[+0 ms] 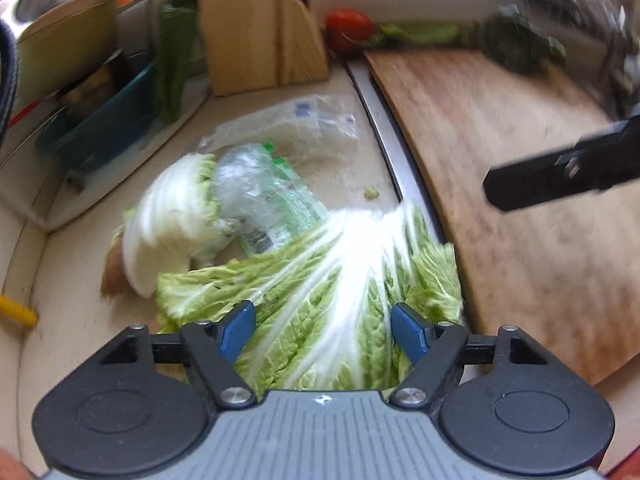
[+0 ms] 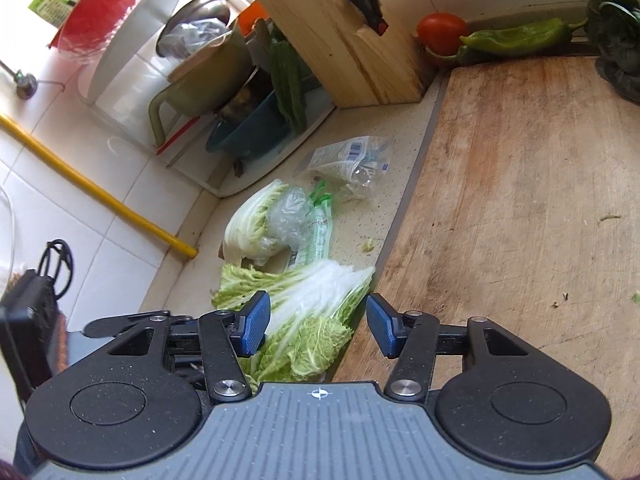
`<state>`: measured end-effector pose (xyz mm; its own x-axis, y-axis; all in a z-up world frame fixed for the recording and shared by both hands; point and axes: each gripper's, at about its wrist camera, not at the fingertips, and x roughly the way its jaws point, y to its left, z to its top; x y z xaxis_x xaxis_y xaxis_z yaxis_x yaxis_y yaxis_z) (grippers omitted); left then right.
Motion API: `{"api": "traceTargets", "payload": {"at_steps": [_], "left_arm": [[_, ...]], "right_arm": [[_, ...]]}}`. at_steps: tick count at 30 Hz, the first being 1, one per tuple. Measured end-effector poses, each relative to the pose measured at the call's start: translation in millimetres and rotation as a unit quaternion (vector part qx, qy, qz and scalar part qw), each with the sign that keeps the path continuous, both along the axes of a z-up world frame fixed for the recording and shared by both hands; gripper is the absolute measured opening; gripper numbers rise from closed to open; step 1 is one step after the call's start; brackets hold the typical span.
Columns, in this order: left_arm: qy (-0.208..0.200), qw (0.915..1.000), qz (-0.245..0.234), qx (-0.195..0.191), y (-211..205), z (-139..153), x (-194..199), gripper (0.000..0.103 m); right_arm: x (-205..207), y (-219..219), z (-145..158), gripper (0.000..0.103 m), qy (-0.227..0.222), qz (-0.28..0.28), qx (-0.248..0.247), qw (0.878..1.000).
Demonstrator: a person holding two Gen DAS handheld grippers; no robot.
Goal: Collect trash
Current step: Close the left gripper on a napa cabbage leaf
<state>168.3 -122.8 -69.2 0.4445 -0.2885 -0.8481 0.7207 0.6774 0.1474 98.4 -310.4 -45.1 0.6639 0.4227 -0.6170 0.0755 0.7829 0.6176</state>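
A big napa cabbage leaf [image 1: 340,280] lies flat on the beige counter beside the cutting board. My left gripper [image 1: 323,332] hovers over its leafy end, open, blue pads either side of the white rib and not pressing it. Beyond the leaf lie a cabbage chunk [image 1: 168,216], a crumpled green-printed plastic wrapper [image 1: 272,200] and a clear bag [image 1: 304,124]. My right gripper [image 2: 318,324] is open above the same leaf [image 2: 312,304], nothing pinched. The chunk [image 2: 248,224], wrapper [image 2: 316,228] and bag [image 2: 352,160] lie ahead of it. A black bar [image 1: 560,164] reaches in over the board from the right.
A worn wooden cutting board [image 2: 520,200] fills the right side. At the back stand a knife block [image 2: 344,40], a tomato [image 2: 442,32], a green pepper [image 2: 516,36] and dark greens. A dish rack with a teal basin [image 2: 248,128] and a yellow pipe [image 2: 96,196] bound the left.
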Motion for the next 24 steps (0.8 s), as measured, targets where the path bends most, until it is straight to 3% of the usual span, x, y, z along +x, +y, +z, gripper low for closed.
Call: {"api": "traceTargets", "payload": {"at_steps": [1,2,5,9,14,16,19,21,22,24], "left_arm": [[-0.003,1.0,-0.004,0.0,-0.9,-1.9,1.0,0.074],[0.005,1.0,-0.004,-0.007,0.3,-1.1,3.7,0.068],[0.038,0.9978,0.018,-0.052,13.4,8.9,11.9,0.043],[0.063,0.9893,0.06,-0.117,41.4,31.6,18.8,0.036],[0.089,0.9619,0.118,-0.23,89.9,61.3,23.7,0.036],[0.099,0.9575,0.125,-0.24,102.0,60.9,27.0,0.039],[0.142,0.9393,0.187,-0.25,114.7,32.1,42.4,0.041],[0.16,0.9271,0.212,-0.264,122.2,16.0,46.9,0.032],[0.163,0.9222,0.216,-0.276,126.7,14.1,45.7,0.021],[0.15,0.9253,0.213,-0.276,131.2,16.8,42.1,0.016]], "right_arm": [[-1.1,0.3,-0.4,0.064,0.001,-0.004,-0.004,1.0],[-2.2,0.4,-0.8,0.064,0.003,-0.007,-0.005,1.0],[-6.6,1.9,-2.9,0.064,0.006,-0.018,-0.007,1.0],[-8.9,5.1,-3.6,0.063,0.007,-0.026,-0.008,1.0],[-4.4,10.8,1.4,0.062,-0.004,-0.024,-0.011,1.0],[0.7,16.6,2.3,0.061,-0.006,-0.017,-0.011,1.0],[9.6,28.7,1.5,0.061,-0.007,0.003,-0.012,1.0],[16.8,36.2,-1.7,0.062,-0.003,0.013,-0.011,1.0],[20.9,40.2,-3.7,0.062,0.001,0.018,-0.01,1.0],[26.7,47.6,-6.0,0.062,0.007,0.027,-0.012,1.0]]}}
